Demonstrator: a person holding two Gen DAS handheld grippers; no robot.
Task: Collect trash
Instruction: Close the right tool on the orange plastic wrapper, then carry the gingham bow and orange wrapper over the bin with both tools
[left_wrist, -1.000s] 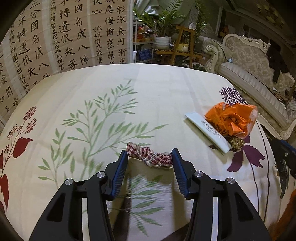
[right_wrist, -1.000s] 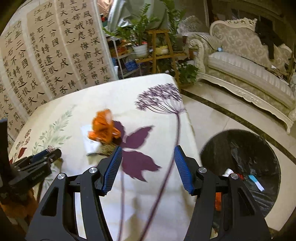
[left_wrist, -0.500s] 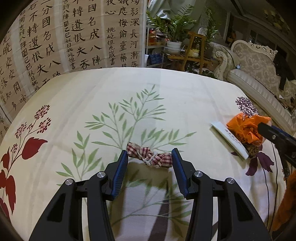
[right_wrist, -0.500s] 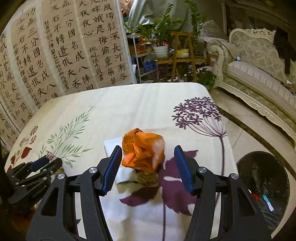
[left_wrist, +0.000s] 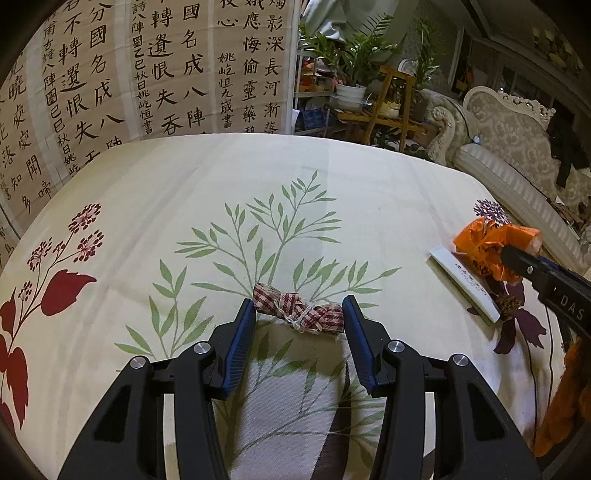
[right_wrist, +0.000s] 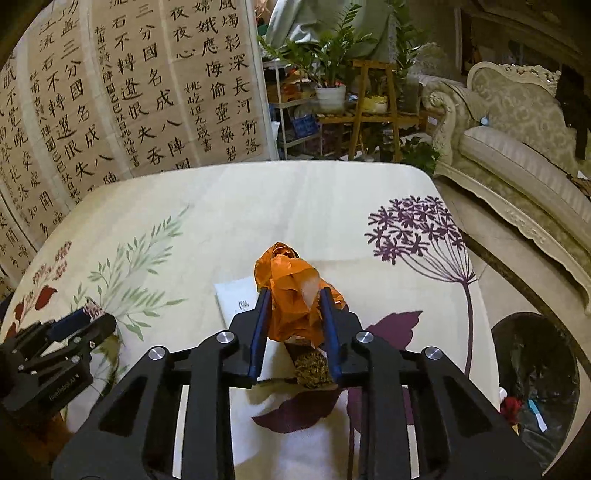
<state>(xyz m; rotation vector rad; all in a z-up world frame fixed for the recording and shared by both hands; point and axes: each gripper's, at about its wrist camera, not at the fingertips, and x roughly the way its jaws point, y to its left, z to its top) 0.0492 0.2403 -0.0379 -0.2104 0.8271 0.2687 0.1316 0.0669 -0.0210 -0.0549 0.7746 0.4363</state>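
Now the right gripper (right_wrist: 291, 299) jaws have just closed on the orange wrapper (right_wrist: 291, 291); the left gripper (left_wrist: 299, 314) holds the checked rag (left_wrist: 299, 314); the bin (right_wrist: 532, 373) at lower right still waits.

wrapper (right_wrist: 291, 295) on envelope (right_wrist: 236, 301), cloth bundle (left_wrist: 299, 314) left

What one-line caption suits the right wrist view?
Right gripper, jaws just closing, squeezes the orange wrapper on the floral tablecloth.
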